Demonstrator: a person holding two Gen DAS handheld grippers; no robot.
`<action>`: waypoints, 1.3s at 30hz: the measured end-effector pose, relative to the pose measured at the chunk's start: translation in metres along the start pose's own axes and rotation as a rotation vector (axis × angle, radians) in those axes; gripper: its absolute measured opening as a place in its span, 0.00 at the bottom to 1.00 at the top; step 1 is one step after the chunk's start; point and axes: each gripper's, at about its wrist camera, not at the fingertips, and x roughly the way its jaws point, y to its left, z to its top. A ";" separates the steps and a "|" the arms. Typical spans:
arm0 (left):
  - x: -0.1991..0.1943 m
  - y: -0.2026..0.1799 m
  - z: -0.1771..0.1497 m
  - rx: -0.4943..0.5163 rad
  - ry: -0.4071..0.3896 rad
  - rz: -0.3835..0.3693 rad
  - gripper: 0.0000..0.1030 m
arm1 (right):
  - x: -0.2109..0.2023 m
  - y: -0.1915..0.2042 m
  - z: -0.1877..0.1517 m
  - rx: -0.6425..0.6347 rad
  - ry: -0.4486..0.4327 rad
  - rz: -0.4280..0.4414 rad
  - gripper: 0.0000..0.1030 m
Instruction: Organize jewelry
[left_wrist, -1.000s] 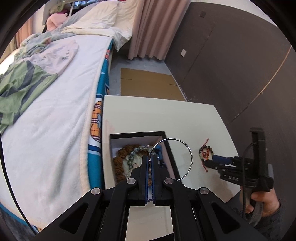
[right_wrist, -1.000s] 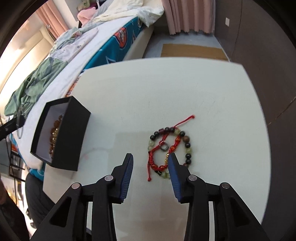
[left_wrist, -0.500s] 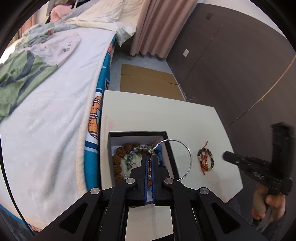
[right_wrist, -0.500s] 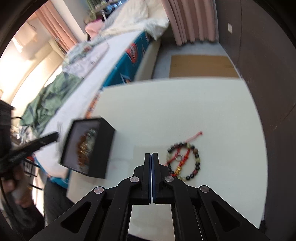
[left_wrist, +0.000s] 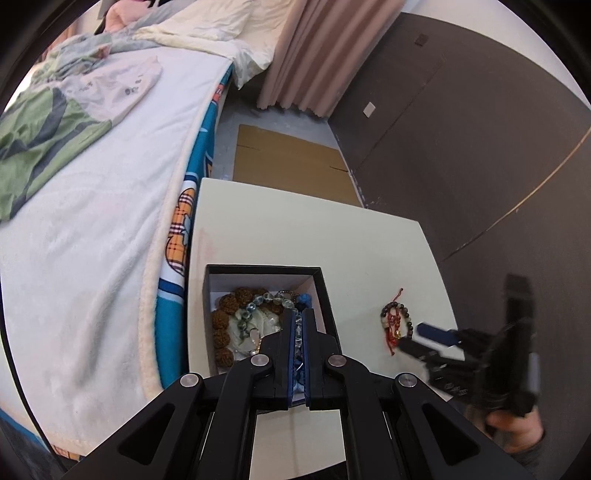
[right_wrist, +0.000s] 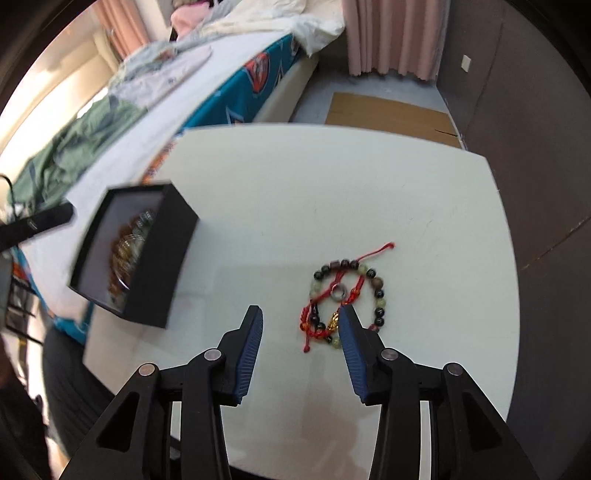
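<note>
A black jewelry box (left_wrist: 325, 295) (right_wrist: 173, 258) with a white lining sits at the white table's left edge and holds brown, clear and blue bead strings (left_wrist: 236, 314). My left gripper (left_wrist: 300, 314) hangs over the box, its jaws a narrow gap apart, with nothing gripped. A dark-and-green bead bracelet tangled with a red cord bracelet (right_wrist: 347, 295) (left_wrist: 395, 325) lies on the table. My right gripper (right_wrist: 301, 314) is open just before it, the right finger (right_wrist: 349, 325) over its near edge. The right gripper also shows in the left wrist view (left_wrist: 424, 336).
The white table (right_wrist: 369, 184) (left_wrist: 295, 229) stands against a bed (left_wrist: 92, 221) on the left, with a dark wall (left_wrist: 480, 147) on the right. A flat cardboard sheet (right_wrist: 388, 114) lies on the floor beyond the table.
The silver hoop held in my left gripper is gone from its jaws, which have parted slightly. My right gripper shut, then opened again and came down to the bracelets.
</note>
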 end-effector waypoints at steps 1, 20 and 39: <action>-0.002 0.001 0.000 -0.002 -0.002 0.001 0.03 | 0.004 0.002 -0.001 -0.013 0.008 -0.011 0.42; -0.019 0.008 -0.008 0.002 -0.035 -0.004 0.62 | -0.047 0.003 0.018 0.009 -0.090 0.024 0.02; -0.048 0.027 -0.017 -0.041 -0.076 0.004 0.62 | 0.024 0.008 0.003 -0.053 0.096 -0.062 0.17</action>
